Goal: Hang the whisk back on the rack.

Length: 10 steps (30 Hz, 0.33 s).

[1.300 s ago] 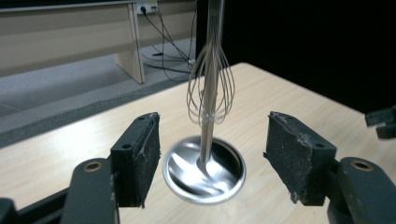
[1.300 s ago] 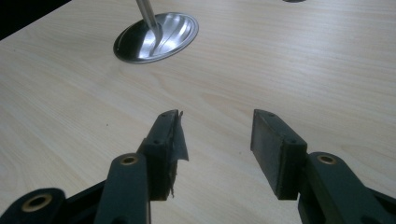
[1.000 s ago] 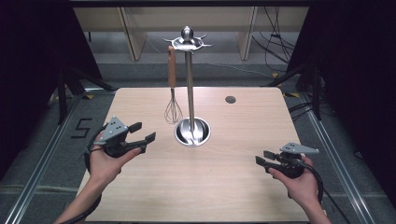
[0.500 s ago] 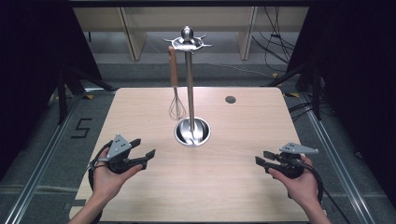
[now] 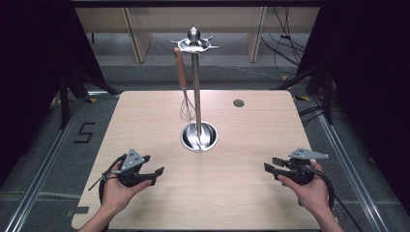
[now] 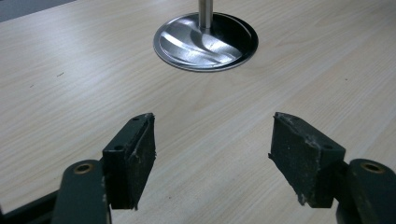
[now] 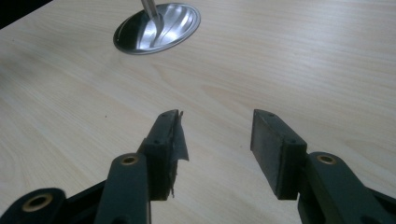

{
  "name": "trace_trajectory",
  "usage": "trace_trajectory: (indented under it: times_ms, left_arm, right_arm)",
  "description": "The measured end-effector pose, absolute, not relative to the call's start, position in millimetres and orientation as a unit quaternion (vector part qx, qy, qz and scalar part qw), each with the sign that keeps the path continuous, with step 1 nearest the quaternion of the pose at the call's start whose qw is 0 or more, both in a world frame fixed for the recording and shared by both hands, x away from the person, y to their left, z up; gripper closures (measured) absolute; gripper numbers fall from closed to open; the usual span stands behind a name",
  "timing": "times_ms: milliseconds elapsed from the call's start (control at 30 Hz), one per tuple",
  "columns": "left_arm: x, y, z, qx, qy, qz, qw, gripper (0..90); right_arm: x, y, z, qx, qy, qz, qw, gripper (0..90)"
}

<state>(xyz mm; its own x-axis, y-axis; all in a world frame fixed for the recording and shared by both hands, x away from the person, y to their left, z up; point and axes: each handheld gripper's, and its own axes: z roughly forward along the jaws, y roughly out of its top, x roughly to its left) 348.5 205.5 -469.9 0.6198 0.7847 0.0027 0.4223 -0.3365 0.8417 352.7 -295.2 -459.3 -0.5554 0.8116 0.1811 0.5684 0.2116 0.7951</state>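
We have the left claw (image 5: 155,165) low over the near-left part of the worktop (image 5: 145,111), its jaws having just spread to full width, nothing between them; the right claw (image 5: 270,171) hovers at the near right, jaws also parted and empty; in the left gripper view the pads (image 6: 133,156) frame bare wood, same in the right gripper view with its pads (image 7: 273,149).

The whisk (image 5: 184,87) hangs from the stand (image 5: 196,67) at mid-far worktop, wooden handle up at the hook, wire head down, clear of the wood as far as we can tell; long axis near upright, tilted slightly; it sits just left of the pole; round steel base (image 6: 205,41) lies far of both claws.

Key relation: whisk is far and right of the left claw, far and left of the right claw; it hangs on the left side of the pole, so we judge the left hand nearer and unobstructed; the right would have to reach past the pole; we'd expect a reach forward and up with jaws closing across the handle; a small dark disc (image 5: 238,103) at far right is out of the way.
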Motion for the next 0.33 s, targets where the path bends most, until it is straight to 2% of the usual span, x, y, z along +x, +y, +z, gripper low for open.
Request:
trace_trajectory:
  times_ms: [333]
  left_arm:
    - [354.5, 216.4, -474.8, 0.782, 0.403, 0.203, 0.430, 29.5]
  right_arm:
    - [353.6, -293.6, -463.1, 0.457, 0.761, 0.440, 0.135, 52.4]
